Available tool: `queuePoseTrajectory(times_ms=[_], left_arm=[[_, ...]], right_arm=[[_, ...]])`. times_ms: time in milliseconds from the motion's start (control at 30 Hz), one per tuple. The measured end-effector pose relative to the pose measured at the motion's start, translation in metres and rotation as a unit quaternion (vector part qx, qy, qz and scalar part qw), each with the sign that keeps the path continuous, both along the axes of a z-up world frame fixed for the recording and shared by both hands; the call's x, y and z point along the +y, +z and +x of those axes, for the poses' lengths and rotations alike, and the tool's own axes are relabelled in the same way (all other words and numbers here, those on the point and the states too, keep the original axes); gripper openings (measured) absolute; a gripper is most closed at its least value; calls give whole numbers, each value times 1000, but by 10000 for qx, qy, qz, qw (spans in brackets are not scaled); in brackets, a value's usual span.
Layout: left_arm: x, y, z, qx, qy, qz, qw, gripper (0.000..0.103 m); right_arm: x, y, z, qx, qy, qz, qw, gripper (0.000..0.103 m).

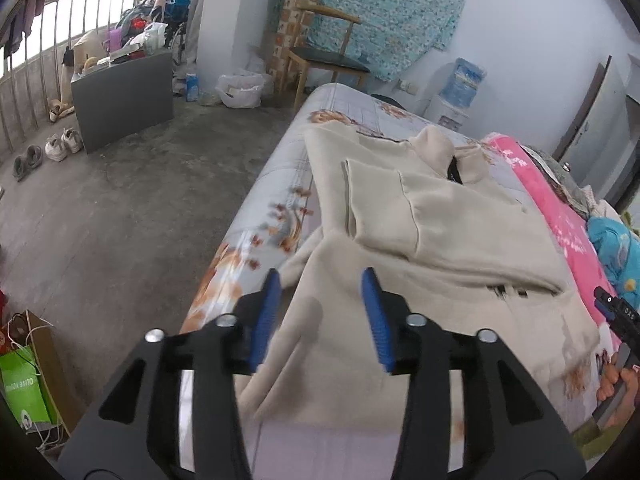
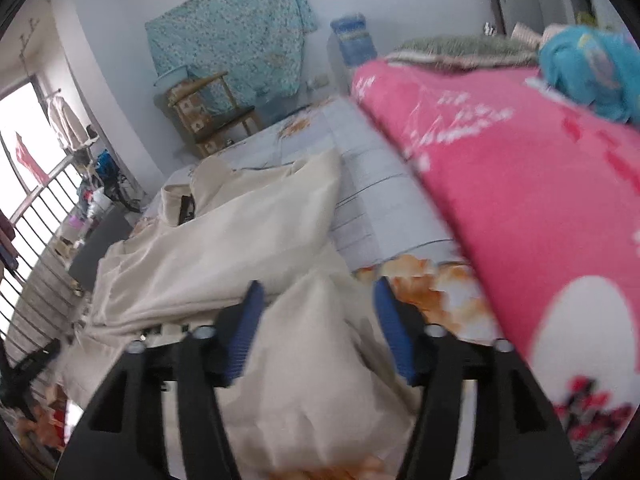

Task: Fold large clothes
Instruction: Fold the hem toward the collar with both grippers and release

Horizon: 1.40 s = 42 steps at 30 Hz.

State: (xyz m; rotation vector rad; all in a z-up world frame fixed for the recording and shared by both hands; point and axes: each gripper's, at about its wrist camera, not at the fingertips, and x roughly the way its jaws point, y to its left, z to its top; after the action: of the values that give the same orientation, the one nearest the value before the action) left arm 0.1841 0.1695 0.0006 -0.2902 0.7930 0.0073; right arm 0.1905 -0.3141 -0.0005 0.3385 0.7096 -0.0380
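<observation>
A cream sweatshirt lies spread on the bed, taking up most of the near half of the mattress, with its stand-up collar pointing toward the far end. Both sleeves are folded in across the chest, so the upper part forms a layered block, and the hem end spills toward the near edge of the bed, where the cloth is loose and rumpled.

The left claw hangs over the hem corner nearest the bed's left edge. Its blue pads stand moderately apart and cream cloth lies below the gap, but neither pad presses on it. The right claw is at the opposite hem corner, on the side of the pink blanket. Its jaws stand wide, and a raised hump of the sweatshirt's fabric sits between the blue pads without being pinched. In the left wrist view the right claw's tip and the hand holding it show at the far right, beside the garment's edge.

The pink blanket runs along the right side of the bed, just beside the sweatshirt, with a blue bundle on top toward the far end. Beyond the bed's far end stand a wooden chair and a water dispenser against the wall. On the floor to the left of the bed sit a grey cabinet and a few shoes.
</observation>
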Motion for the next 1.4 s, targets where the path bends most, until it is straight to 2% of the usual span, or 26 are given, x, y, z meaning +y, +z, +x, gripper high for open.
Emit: queuePoseTrajectory(times_ms=[67, 233, 300, 333, 367, 400, 467, 567, 700, 833, 900, 1000, 1067, 1100, 1133, 1167, 1233, 1300, 1367, 1400], left_arm=[[1, -5, -11, 173, -42, 91, 9998, 52], [-3, -32, -23, 661, -6, 387, 9971, 52], [-7, -35, -26, 623, 57, 559, 9965, 52], [-12, -36, -26, 570, 77, 746, 9956, 48], [-15, -37, -26, 548, 94, 860, 9947, 41], [-19, -39, -27, 532, 146, 999, 9935, 38], [-28, -39, -29, 467, 169, 1424, 9886, 15], [-38, -25, -37, 312, 4, 1759, 9839, 9], [-39, 7, -60, 31, -218, 1742, 9845, 8], [-29, 23, -93, 149, -421, 1440, 9886, 8], [-22, 22, -105, 239, -446, 1332, 9898, 8], [-10, -4, -111, 667, -431, 1231, 9892, 11], [-1, -17, -110, 869, -356, 1077, 9897, 18], [4, -16, -111, 848, -319, 950, 9913, 20], [8, -12, -114, 776, -269, 871, 9928, 29], [10, -4, -116, 618, -233, 834, 9943, 40], [7, 9, -121, 332, -257, 799, 9959, 54], [-5, 21, -123, 81, -445, 790, 9958, 63], [-25, 26, -120, 13, -699, 818, 9942, 79], [-36, 24, -118, 35, -829, 837, 9930, 81]], right_arm=[[-3, 2, -15, 31, -31, -289, 9996, 68], [4, -25, -17, 678, 302, -751, 9944, 68], [10, -32, -15, 736, 419, -896, 9924, 68], [13, -33, -13, 736, 437, -1017, 9911, 64], [17, -35, -10, 746, 486, -1172, 9891, 51], [20, -37, -7, 776, 539, -1213, 9881, 44], [27, -40, -3, 831, 627, -1280, 9863, 20], [33, -28, -7, 745, 629, -1337, 9862, 16], [28, -1, -30, 492, 618, -1219, 9894, 16], [14, 10, -63, 518, 618, -840, 9932, 16], [9, 8, -77, 571, 606, -667, 9943, 16], [0, -11, -85, 887, 503, -525, 9934, 28], [-4, -20, -86, 1106, 208, -615, 9917, 42], [-6, -18, -89, 1069, 120, -585, 9925, 44], [-6, -10, -96, 915, -3, -576, 9941, 48], [-6, -3, -101, 791, -95, -636, 9948, 56], [-2, 13, -114, 432, -230, -786, 9957, 67], [9, 24, -121, 187, -67, -797, 9966, 71], [24, 26, -120, 118, 185, -856, 9961, 79], [35, 25, -119, 120, 387, -917, 9950, 81]])
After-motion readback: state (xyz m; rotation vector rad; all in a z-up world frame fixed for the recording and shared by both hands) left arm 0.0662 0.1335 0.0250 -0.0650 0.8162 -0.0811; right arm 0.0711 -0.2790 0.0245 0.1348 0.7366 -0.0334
